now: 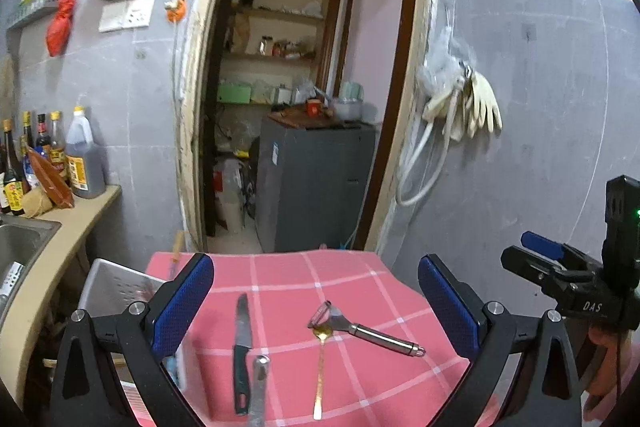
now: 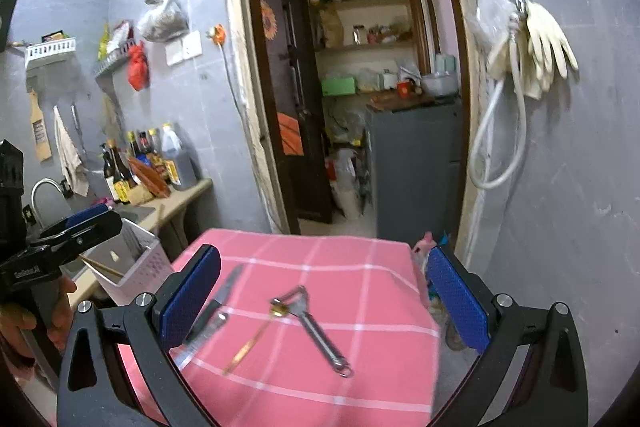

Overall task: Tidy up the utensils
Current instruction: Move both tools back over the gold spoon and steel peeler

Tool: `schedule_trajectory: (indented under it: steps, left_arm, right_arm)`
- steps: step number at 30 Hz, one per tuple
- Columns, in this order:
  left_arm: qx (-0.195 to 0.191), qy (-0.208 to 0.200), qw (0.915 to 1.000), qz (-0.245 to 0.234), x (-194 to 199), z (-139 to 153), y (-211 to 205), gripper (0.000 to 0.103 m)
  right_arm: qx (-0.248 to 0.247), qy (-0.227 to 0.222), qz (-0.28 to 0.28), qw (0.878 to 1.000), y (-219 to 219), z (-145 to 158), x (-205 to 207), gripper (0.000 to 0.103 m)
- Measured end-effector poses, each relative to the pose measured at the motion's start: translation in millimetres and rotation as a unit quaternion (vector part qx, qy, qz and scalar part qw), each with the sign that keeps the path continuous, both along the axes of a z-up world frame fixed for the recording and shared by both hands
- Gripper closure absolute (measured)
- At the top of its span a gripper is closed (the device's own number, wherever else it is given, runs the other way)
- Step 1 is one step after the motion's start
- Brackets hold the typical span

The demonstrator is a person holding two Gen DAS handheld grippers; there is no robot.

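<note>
On the pink checked tablecloth (image 1: 360,279) lie a black-handled knife (image 1: 242,347), a steel handle (image 1: 259,387) beside it, a gold spoon (image 1: 320,363) and a steel peeler (image 1: 376,333). The right wrist view shows the same knife (image 2: 218,301), spoon (image 2: 256,337) and peeler (image 2: 320,331). My left gripper (image 1: 316,303) is open and empty above the utensils. My right gripper (image 2: 324,295) is open and empty above them too. A white perforated utensil holder (image 2: 132,263) with chopsticks stands at the table's left edge, also in the left wrist view (image 1: 116,287).
A counter (image 1: 76,227) with a sink (image 1: 20,243) and sauce bottles (image 1: 80,159) runs along the left. An open doorway (image 1: 304,107) ahead leads to shelves and a grey cabinet (image 1: 316,187). Rubber gloves (image 1: 476,107) and a hose hang on the right wall.
</note>
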State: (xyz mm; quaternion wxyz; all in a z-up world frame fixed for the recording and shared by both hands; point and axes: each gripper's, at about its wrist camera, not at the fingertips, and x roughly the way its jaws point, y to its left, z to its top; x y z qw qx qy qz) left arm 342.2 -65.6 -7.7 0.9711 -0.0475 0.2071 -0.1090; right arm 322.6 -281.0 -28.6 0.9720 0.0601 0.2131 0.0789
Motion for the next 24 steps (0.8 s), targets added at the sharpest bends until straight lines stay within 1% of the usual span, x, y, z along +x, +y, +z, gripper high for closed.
schedule_trajectory:
  steps: [8, 10, 11, 12, 13, 14, 18, 20, 21, 23, 24]
  left_arm:
    - [0.019, 0.054, 0.9984, -0.007, 33.0, -29.0, -36.5, 0.0]
    - [0.013, 0.069, 0.9974, -0.011, 41.7, -39.1, -40.6, 0.004]
    - [0.012, 0.078, 0.9968, -0.011, 46.5, -44.9, -42.1, 0.006]
    - [0.011, 0.088, 0.996, -0.01, 52.0, -51.6, -43.6, 0.01]
    - [0.009, 0.098, 0.9951, -0.01, 56.4, -57.5, -44.6, 0.014]
    - [0.007, 0.107, 0.9942, -0.011, 60.2, -63.4, -44.8, 0.016]
    - [-0.01, 0.148, 0.9889, -0.007, 79.8, -93.9, -41.9, 0.025]
    - [-0.015, 0.167, 0.9859, -0.007, 89.1, -106.0, -41.3, 0.031]
    - [-0.021, 0.182, 0.9831, -0.007, 94.9, -114.9, -39.8, 0.035]
    - [-0.028, 0.201, 0.9791, -0.01, 102.3, -127.2, -38.8, 0.039]
    - [-0.035, 0.215, 0.9759, -0.01, 107.3, -134.7, -37.0, 0.043]
  right_arm:
    - [0.01, 0.058, 0.024, 0.998, -31.2, -33.0, 34.1, 0.001]
    - [0.01, 0.072, 0.034, 0.997, -33.2, -42.7, 43.3, 0.003]
    - [0.011, 0.08, 0.041, 0.996, -34.1, -48.5, 49.2, 0.008]
    - [0.013, 0.089, 0.049, 0.995, -34.5, -54.6, 55.3, 0.011]
    - [0.014, 0.095, 0.053, 0.994, -34.8, -60.3, 59.3, 0.017]
    - [0.015, 0.102, 0.06, 0.993, -34.0, -66.7, 65.6, 0.022]
    - [0.008, 0.124, 0.09, 0.988, -21.8, -88.1, 88.2, 0.029]
    - [0.006, 0.136, 0.106, 0.985, -12.3, -97.9, 99.3, 0.036]
    - [0.004, 0.144, 0.115, 0.983, -6.6, -104.1, 105.5, 0.037]
    - [0.001, 0.157, 0.132, 0.979, 3.5, -114.6, 115.4, 0.044]
    - [-0.001, 0.165, 0.142, 0.976, 9.5, -120.6, 121.0, 0.046]
